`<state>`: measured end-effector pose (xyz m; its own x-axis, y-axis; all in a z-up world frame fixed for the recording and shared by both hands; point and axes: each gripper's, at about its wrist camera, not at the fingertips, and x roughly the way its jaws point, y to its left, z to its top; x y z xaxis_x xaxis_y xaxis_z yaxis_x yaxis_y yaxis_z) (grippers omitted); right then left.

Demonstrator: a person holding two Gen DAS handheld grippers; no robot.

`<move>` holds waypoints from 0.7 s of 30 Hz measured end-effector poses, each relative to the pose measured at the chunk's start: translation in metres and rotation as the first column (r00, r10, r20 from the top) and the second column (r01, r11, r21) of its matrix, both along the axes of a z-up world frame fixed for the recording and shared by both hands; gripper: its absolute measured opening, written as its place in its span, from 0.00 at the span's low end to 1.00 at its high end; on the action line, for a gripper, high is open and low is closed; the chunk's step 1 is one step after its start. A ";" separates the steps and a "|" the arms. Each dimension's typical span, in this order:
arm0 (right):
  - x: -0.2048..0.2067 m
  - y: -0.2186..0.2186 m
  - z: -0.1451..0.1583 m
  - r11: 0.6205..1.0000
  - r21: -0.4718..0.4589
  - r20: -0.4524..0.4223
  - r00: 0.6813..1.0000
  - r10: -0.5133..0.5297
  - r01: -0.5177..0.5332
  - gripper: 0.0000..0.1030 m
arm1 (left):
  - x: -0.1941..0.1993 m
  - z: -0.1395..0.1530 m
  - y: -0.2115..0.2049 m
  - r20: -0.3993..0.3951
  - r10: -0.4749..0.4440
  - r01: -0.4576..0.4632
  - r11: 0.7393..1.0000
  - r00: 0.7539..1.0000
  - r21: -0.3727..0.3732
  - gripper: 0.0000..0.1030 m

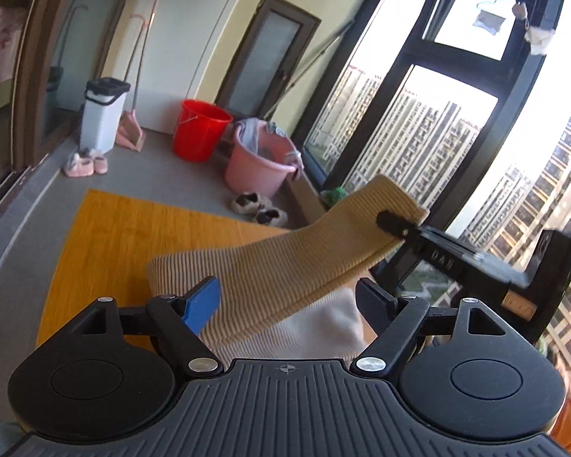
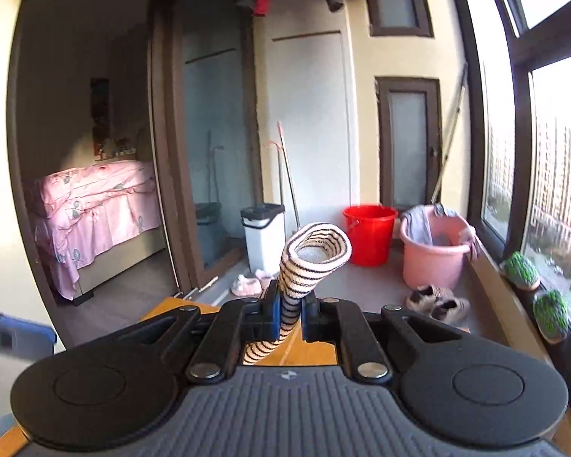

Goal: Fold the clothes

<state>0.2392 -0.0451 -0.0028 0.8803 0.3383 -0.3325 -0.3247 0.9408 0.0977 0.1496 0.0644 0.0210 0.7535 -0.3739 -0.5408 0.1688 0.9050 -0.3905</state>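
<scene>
A cream knit garment with thin dark stripes (image 1: 285, 266) lies on the orange wooden table (image 1: 106, 236). One sleeve is lifted up and to the right. My right gripper (image 1: 397, 228) is shut on that sleeve near its cuff. In the right wrist view the right gripper (image 2: 291, 312) clamps the striped sleeve (image 2: 304, 266), and the open cuff stands up above the fingers. My left gripper (image 1: 287, 301) is open, low over the garment's body. Its blue pad (image 1: 201, 304) is at the fabric's left edge, and the cloth runs between the two fingers.
On the grey floor beyond the table stand a red bucket (image 1: 200, 129), a pink basin (image 1: 260, 156), a white bin (image 1: 102, 114) and slippers (image 1: 259, 207). Large windows (image 1: 418, 133) run along the right. Green plants (image 2: 521, 270) sit on the sill. A pink bed (image 2: 95, 205) shows through the doorway.
</scene>
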 end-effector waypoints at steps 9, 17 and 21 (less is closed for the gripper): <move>-0.002 -0.034 -0.064 0.998 -0.056 -0.214 0.976 -0.036 0.024 0.16 | 0.024 -0.069 -0.008 -0.122 -0.011 0.024 0.995 0.992 0.098 0.88; -0.016 -0.066 -0.088 0.991 -0.070 -0.267 0.955 -0.133 0.118 0.36 | 0.012 -0.045 -0.001 -0.087 -0.088 0.099 0.986 0.992 0.136 0.96; -0.005 -0.076 -0.083 0.986 0.052 -0.274 0.952 -0.138 0.158 0.36 | 0.019 -0.028 -0.005 0.021 -0.065 0.062 0.993 0.998 0.102 0.96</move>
<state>0.2338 -0.1209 -0.0860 0.8037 0.2431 -0.5431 -0.1345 0.9633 0.2322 0.1690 0.0598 -0.0066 0.7431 -0.3655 -0.5606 0.2354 0.9269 -0.2924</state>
